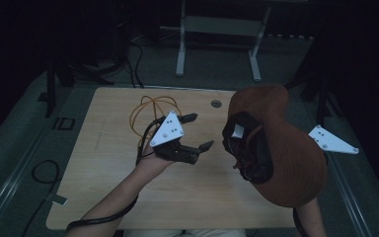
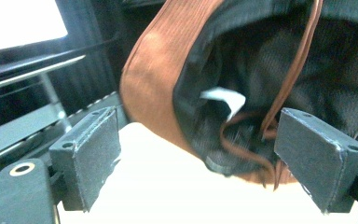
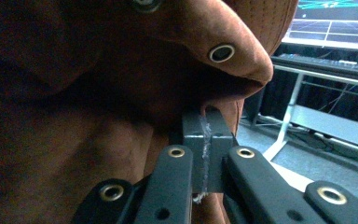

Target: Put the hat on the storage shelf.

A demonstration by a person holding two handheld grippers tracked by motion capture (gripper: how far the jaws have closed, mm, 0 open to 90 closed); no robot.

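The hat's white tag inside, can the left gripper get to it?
Probably yes. The left gripper is open and faces the hat's open underside, with nothing between it and the white tag.

Dim room, dark toward 9 and 3 o'clock. Pale wooden tabletop (image 1: 108, 197) with rounded corners and a small round port (image 1: 216, 103) near 12 o'clock. Grey floor (image 1: 217, 69) beyond, carrying a white metal stand (image 1: 180, 54) and black cables (image 1: 128, 64).

The high view is dim and underexposed, black toward its edges. In the left gripper view the tabletop (image 2: 168, 186) glares white at six o'clock; the hat (image 2: 242, 79) is soft, blurred.
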